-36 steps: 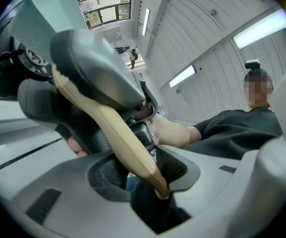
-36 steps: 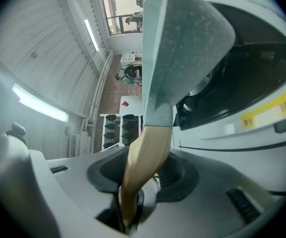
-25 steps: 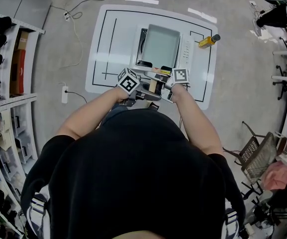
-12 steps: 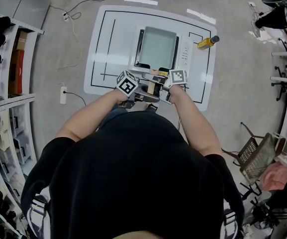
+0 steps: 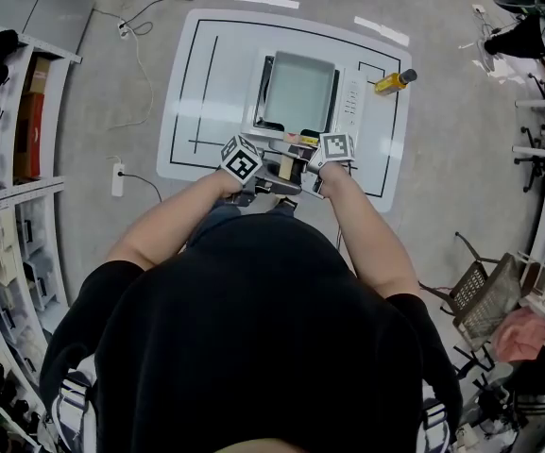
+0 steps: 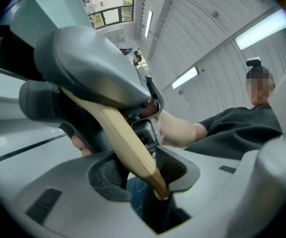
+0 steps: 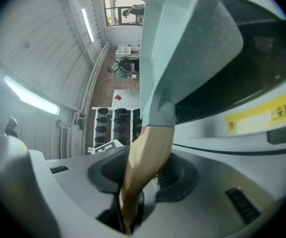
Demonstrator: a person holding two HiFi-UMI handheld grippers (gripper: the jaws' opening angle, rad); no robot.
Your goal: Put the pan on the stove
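A square pale grey pan lies on the white stove on the table. Its wooden handle points back toward me. My left gripper and right gripper meet on that handle from either side. In the left gripper view the handle runs down between the jaws of the left gripper, below the pan's body. In the right gripper view the right gripper clamps the handle under the pan, with the stove beside it. Both pairs of jaws have just been closing a little on the handle.
A yellow bottle lies at the right of the white table. Shelves line the left side, and a power strip with cables is on the floor. A chair stands at the right.
Both grippers and the pan stay where they were; only the head view has shifted slightly.
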